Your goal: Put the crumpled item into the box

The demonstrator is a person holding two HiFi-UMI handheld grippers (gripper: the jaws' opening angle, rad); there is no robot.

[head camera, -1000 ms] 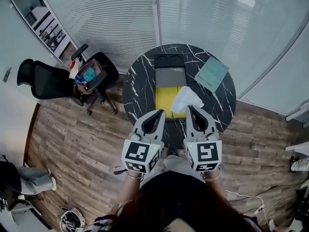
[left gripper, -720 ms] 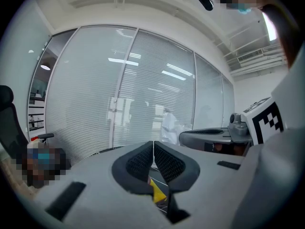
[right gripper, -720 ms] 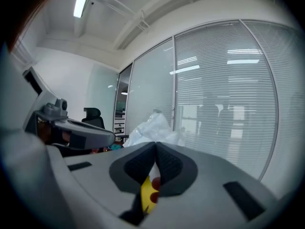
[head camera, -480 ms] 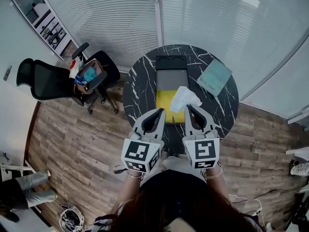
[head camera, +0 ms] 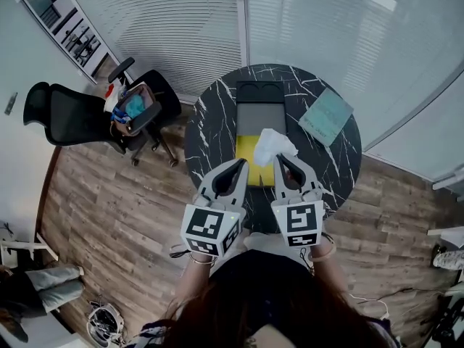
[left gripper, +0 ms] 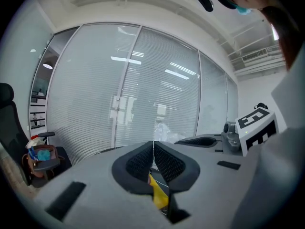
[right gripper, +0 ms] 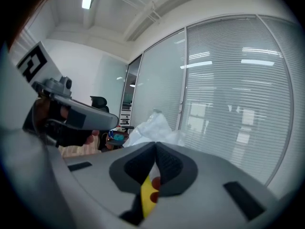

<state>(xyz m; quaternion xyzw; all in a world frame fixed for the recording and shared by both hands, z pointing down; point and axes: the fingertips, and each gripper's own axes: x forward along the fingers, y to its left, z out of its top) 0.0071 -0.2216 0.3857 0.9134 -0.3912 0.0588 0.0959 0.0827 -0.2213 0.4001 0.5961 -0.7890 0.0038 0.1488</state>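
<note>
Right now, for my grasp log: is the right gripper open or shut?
Shut on the crumpled item: the right gripper has its fingers meeting, the white item rising from their tips.

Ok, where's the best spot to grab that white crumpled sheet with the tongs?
Grip its near, lower edge, coming from the person's side. The white crumpled sheet bunches into a thin fold there. The right tongs already look shut on that fold, over the yellow-lined box.

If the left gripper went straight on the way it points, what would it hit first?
Probably the open box, at its yellow part; height above it is unclear, so the left gripper might pass over it.
</note>
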